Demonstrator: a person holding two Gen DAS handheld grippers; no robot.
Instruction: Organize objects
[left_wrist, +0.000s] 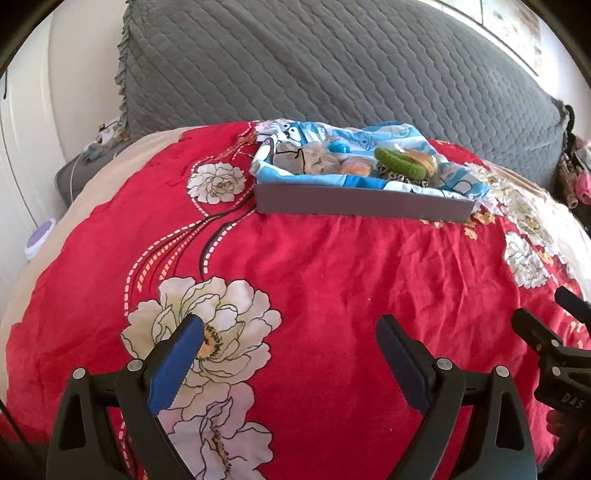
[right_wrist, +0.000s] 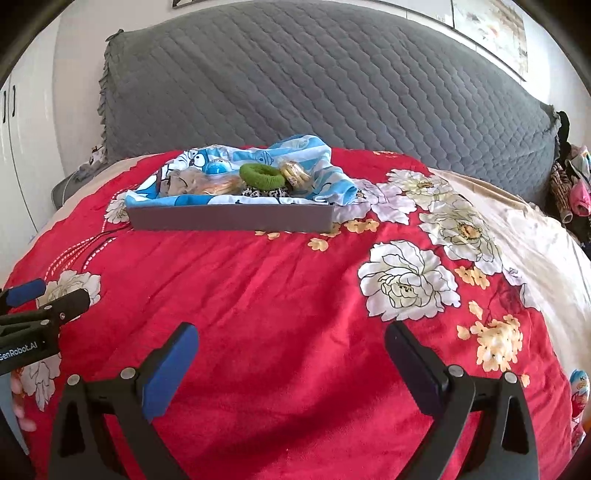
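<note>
A shallow grey box (left_wrist: 362, 206) (right_wrist: 232, 218) lies on the red flowered bedspread (left_wrist: 332, 295) (right_wrist: 277, 295), lined with a blue cartoon-print cloth (left_wrist: 458, 181) (right_wrist: 332, 184). Inside it lie a green scrunchie (left_wrist: 399, 162) (right_wrist: 262, 174), a leopard-print scrunchie (left_wrist: 395, 176) (right_wrist: 262, 192), a blue ball (left_wrist: 338, 144) (right_wrist: 216, 168), grey-beige fabric (left_wrist: 306, 158) (right_wrist: 181, 181), an orange piece (left_wrist: 356, 166) and a yellow band (right_wrist: 293, 173). My left gripper (left_wrist: 290, 328) is open, well short of the box, holding nothing. My right gripper (right_wrist: 291, 334) is open and empty too, and shows at the left wrist view's right edge.
A grey quilted headboard cushion (left_wrist: 332, 66) (right_wrist: 332, 81) rises behind the box. Clothes hang at the far right (right_wrist: 572, 192). A small colourful item (right_wrist: 578, 395) lies at the bedspread's right edge. A white and purple round object (left_wrist: 38, 236) sits left of the bed.
</note>
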